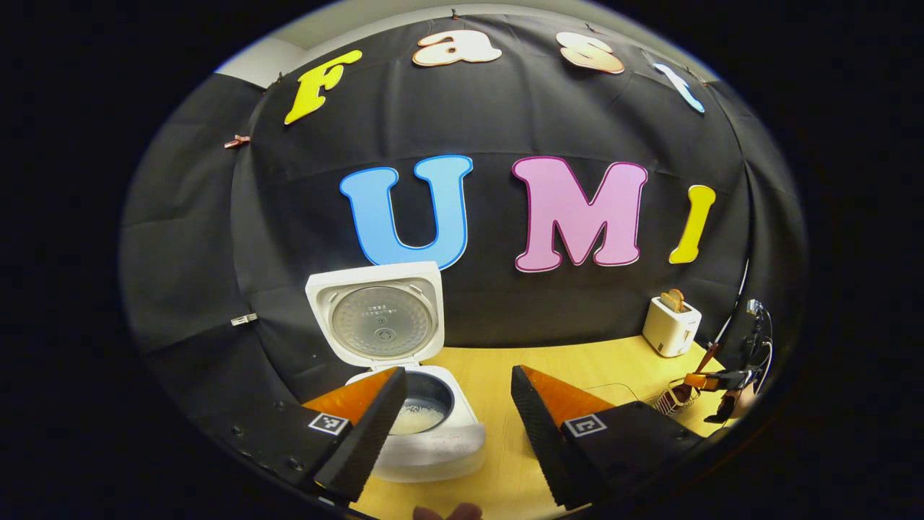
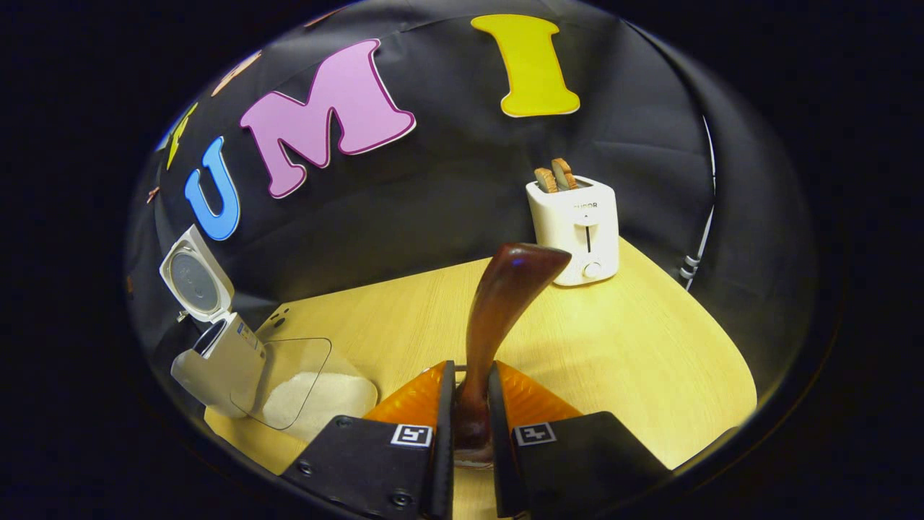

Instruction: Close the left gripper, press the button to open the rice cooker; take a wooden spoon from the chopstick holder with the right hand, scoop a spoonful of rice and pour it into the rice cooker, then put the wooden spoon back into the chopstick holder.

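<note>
The white rice cooker (image 1: 433,440) stands with its lid (image 1: 375,318) swung up, and a little rice lies in the inner pot (image 1: 422,413). My left gripper (image 1: 453,408) hovers just in front of it, open, with nothing between its fingers. In the right gripper view the dark wooden spoon (image 2: 505,303) stands up between the fingers of my right gripper (image 2: 469,386), which is shut on its handle. The open cooker (image 2: 220,357) lies far left there. My right gripper (image 1: 715,379) also shows at the far right of the left gripper view, above a wire chopstick holder (image 1: 675,399).
A clear container of rice (image 2: 310,393) sits beside the cooker on the wooden table (image 2: 635,347). A white toaster (image 2: 577,224) with bread slices stands at the back right, also visible as a toaster (image 1: 671,326) in the left gripper view. A fingertip (image 1: 447,513) peeks in at the bottom.
</note>
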`<act>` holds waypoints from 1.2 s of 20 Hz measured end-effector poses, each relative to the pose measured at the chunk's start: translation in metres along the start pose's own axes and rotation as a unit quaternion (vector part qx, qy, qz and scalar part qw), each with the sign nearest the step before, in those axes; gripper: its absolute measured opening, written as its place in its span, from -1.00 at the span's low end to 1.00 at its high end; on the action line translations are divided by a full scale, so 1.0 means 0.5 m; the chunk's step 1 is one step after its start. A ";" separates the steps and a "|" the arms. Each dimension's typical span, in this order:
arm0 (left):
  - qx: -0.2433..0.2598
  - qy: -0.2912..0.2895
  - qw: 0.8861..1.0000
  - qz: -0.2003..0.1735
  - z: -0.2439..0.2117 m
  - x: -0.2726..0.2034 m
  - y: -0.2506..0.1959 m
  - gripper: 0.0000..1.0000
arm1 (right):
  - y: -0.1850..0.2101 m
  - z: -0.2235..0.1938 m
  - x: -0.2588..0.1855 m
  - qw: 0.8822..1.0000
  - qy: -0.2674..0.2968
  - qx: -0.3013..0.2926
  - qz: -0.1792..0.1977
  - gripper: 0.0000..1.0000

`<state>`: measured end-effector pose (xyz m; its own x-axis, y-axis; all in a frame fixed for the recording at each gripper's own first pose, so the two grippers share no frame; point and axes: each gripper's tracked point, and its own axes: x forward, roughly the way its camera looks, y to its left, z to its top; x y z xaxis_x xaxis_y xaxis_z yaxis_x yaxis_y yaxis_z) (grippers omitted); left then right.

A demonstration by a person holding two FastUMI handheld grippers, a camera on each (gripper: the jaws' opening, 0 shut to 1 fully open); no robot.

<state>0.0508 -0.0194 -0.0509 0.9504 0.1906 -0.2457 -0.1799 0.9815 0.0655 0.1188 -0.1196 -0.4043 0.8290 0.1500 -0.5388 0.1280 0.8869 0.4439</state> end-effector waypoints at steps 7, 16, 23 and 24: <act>-0.001 -0.003 1.000 -0.001 -0.001 -0.009 0.016 0.81 | 0.004 0.003 -0.018 1.000 0.004 0.003 0.007 -0.70; -0.025 -0.013 1.000 -0.002 -0.010 -0.013 0.046 0.81 | 0.038 0.113 -0.088 0.999 -0.051 -0.019 0.004 -0.70; -0.044 -0.019 0.999 0.006 -0.021 -0.018 0.091 0.81 | 0.163 0.196 -0.122 0.995 -0.084 -0.031 0.051 -0.70; -0.048 -0.019 0.999 0.008 -0.025 -0.018 0.099 0.81 | 0.193 0.199 -0.123 0.994 -0.085 -0.028 0.064 -0.71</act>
<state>0.0302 0.0279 -0.0578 0.9557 0.2078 -0.2085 -0.2175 0.9758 -0.0240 0.1343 -0.0867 -0.2571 0.9168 0.1911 -0.3507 -0.0103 0.8891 0.4576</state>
